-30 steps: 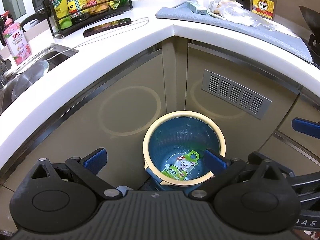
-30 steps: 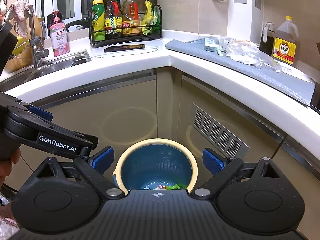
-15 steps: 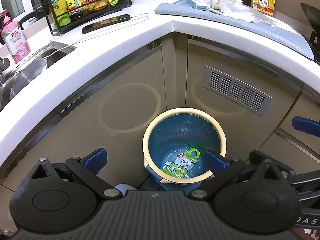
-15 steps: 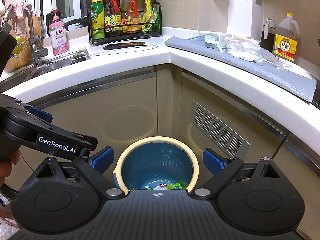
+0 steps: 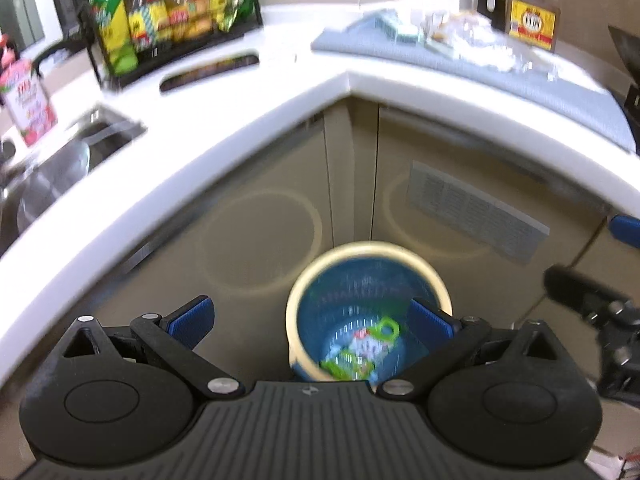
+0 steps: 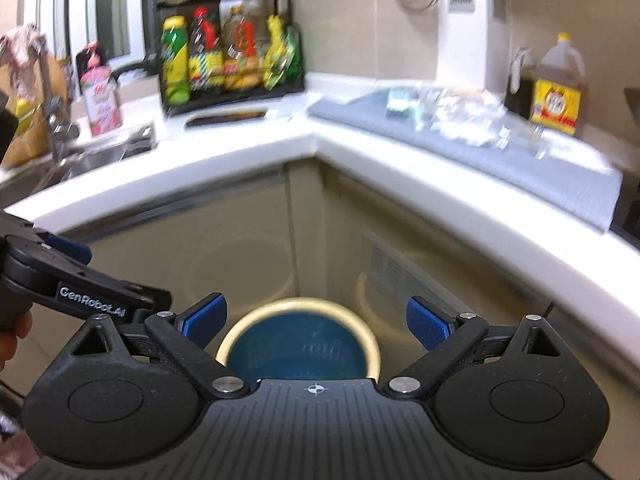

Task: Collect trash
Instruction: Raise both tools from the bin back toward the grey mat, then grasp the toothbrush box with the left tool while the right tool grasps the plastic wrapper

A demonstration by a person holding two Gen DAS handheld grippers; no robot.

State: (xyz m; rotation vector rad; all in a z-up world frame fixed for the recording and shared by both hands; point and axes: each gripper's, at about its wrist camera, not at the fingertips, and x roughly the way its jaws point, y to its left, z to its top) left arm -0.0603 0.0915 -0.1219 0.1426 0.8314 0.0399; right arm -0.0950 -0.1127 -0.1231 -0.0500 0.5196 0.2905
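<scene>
A blue trash bin (image 5: 352, 280) with a cream rim stands on the floor in the cabinet corner. A green and white wrapper (image 5: 360, 348) lies at its bottom. My left gripper (image 5: 312, 318) is open and empty, above and just left of the bin. My right gripper (image 6: 316, 320) is open and empty too, held over the bin (image 6: 300, 344). Clear plastic litter (image 5: 480, 44) and a small box (image 5: 390, 26) lie on the grey mat (image 5: 540, 92) on the counter; the litter (image 6: 464, 116) shows in the right wrist view as well. Both views are blurred.
A black rack of bottles (image 5: 168, 12), a phone (image 5: 210, 70), a pink soap bottle (image 5: 26, 108) and the sink (image 5: 60, 164) sit at left. A large oil jug (image 5: 532, 12) stands at the back right. A hand (image 6: 16, 332) holds the left gripper's body (image 6: 80, 292).
Both grippers have lifted and tilted up, so more of the counter and less of the bin shows. Both stay open and empty.
</scene>
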